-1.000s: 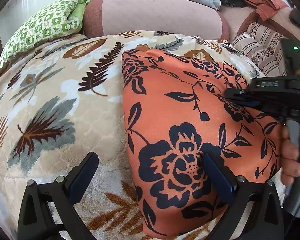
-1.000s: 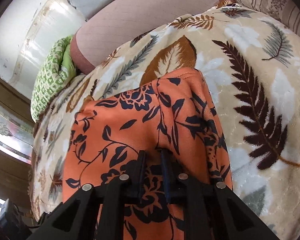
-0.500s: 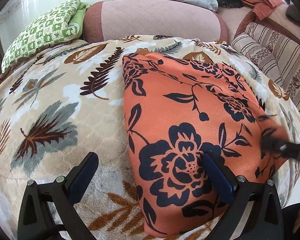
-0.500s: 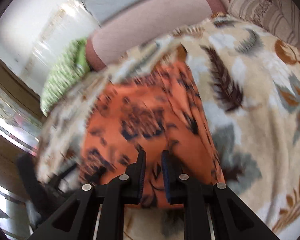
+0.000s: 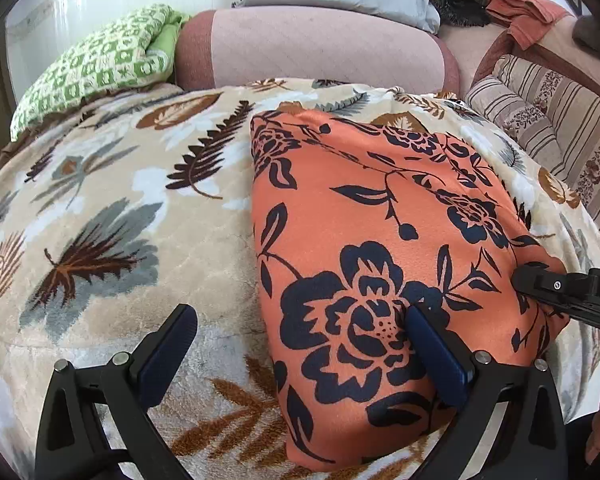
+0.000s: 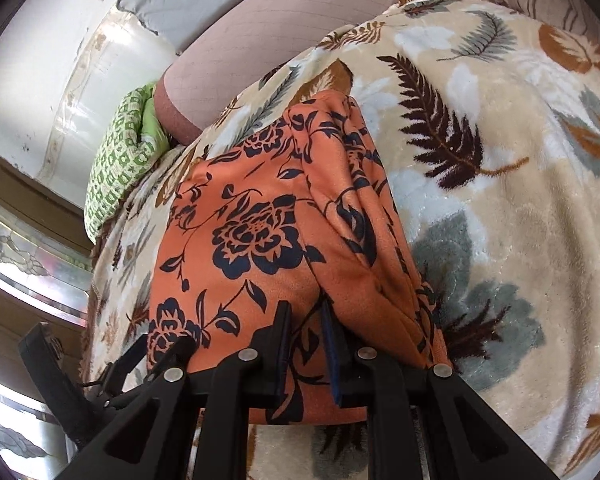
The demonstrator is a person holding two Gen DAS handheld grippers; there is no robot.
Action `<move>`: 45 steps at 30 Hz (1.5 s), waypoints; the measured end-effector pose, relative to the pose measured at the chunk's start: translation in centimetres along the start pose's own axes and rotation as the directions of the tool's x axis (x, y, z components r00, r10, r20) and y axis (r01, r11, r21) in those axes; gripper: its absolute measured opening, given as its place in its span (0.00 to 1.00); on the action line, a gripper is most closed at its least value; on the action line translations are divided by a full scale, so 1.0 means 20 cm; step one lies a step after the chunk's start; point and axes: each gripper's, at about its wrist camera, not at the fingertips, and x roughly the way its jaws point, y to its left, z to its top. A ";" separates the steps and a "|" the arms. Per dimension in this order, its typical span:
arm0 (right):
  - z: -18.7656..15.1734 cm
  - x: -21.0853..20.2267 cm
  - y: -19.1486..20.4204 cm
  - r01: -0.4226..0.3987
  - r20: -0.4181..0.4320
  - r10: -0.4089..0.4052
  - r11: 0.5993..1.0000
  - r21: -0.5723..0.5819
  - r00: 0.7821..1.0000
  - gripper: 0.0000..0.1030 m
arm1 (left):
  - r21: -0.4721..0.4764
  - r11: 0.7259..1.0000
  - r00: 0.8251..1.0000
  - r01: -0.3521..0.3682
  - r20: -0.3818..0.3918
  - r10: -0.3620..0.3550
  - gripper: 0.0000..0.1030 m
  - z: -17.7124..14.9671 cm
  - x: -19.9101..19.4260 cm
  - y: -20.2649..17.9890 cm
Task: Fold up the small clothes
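**Left wrist view: jaws wide over the near end of the orange cloth**

Your left gripper (image 5: 300, 344) stands with its jaws wide apart. One finger hangs over the leaf-print blanket (image 5: 112, 216); the other lies over the dark flower on the orange floral cloth (image 5: 380, 240), contact not clear. The cloth lies folded, long and narrow, on the blanket. Your right gripper (image 5: 572, 292) enters at the right edge, at the cloth's right border. A green checked pillow (image 5: 100, 64) and a pink bolster (image 5: 316, 48) lie beyond.
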 end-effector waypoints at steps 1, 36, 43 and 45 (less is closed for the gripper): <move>0.00 0.00 0.01 0.006 0.000 -0.006 1.000 -0.008 1.000 0.19 | 0.006 1.000 1.000 -0.006 0.007 0.006 1.00 -0.01 0.00 0.00; -0.01 -0.05 -0.04 -0.080 0.001 0.081 0.996 -0.033 0.997 0.19 | -0.037 0.999 0.998 -0.028 0.057 0.030 1.00 0.01 -0.14 0.04; 0.03 -0.19 -0.04 -0.119 0.085 0.125 0.990 -0.069 0.988 0.21 | -0.133 0.991 0.996 -0.018 0.083 0.029 1.00 0.11 -0.17 0.20; 0.04 -0.23 -0.03 -0.120 0.125 0.131 0.989 -0.090 0.983 0.25 | -0.156 0.988 0.998 -0.013 0.060 0.023 1.00 0.11 -0.13 0.23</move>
